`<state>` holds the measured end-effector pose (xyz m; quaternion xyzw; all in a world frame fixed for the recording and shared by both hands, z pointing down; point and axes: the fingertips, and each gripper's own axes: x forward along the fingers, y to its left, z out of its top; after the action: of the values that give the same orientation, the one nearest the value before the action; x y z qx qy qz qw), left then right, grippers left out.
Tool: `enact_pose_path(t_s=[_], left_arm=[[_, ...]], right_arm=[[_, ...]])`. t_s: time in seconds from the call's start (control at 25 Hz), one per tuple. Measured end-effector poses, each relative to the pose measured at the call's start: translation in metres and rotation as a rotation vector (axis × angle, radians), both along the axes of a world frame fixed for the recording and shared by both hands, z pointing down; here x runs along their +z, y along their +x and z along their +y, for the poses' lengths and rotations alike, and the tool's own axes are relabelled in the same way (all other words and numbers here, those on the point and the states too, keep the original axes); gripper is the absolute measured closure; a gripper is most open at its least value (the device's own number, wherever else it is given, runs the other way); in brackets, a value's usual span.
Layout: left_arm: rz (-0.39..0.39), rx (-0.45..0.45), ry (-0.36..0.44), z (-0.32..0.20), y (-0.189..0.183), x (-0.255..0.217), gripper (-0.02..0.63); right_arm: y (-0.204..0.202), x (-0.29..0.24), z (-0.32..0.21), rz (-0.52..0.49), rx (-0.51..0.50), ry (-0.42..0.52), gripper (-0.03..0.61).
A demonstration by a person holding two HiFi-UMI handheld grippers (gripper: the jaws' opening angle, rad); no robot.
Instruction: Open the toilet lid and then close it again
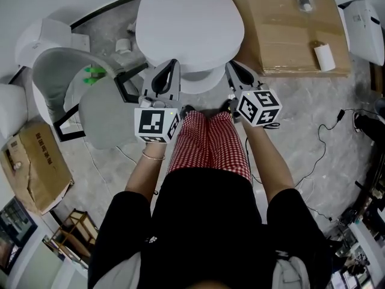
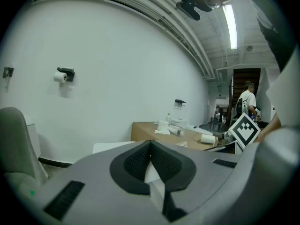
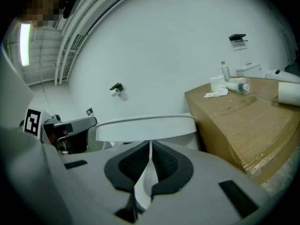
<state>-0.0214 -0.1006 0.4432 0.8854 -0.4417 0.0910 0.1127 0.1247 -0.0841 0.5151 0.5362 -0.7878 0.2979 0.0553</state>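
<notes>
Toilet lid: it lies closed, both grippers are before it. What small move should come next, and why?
Probably open the jaws of the right gripper and ease it toward the front edge of the toilet lid. The lid lies flat; this gripper and the left gripper have jaws together on nothing, so neither can grasp yet.

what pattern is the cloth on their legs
Red and white check cloth, best in the head view.

Toilet lid down; left tool, right tool near front.
</notes>
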Motion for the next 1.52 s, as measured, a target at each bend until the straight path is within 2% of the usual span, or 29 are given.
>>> enact_pose_path(t_s=[0.88,1.16,1.52], left_arm=[[-0.013,0.057,-0.058,0.018,0.009,0.044,0.609],[0.008,0.05,-0.072,0.024,0.008,0.059,0.609],[0.01,0.049,-0.086,0.035,0.006,0.078,0.609]], right_arm=[[-0.001,0.039,0.027,0.002,0.0,-0.063,0.545],[-0.003,0.052,0.034,0.024,-0.019,-0.069,0.545],[-0.004,0.071,0.043,0.002,0.006,-0.089,0.546]])
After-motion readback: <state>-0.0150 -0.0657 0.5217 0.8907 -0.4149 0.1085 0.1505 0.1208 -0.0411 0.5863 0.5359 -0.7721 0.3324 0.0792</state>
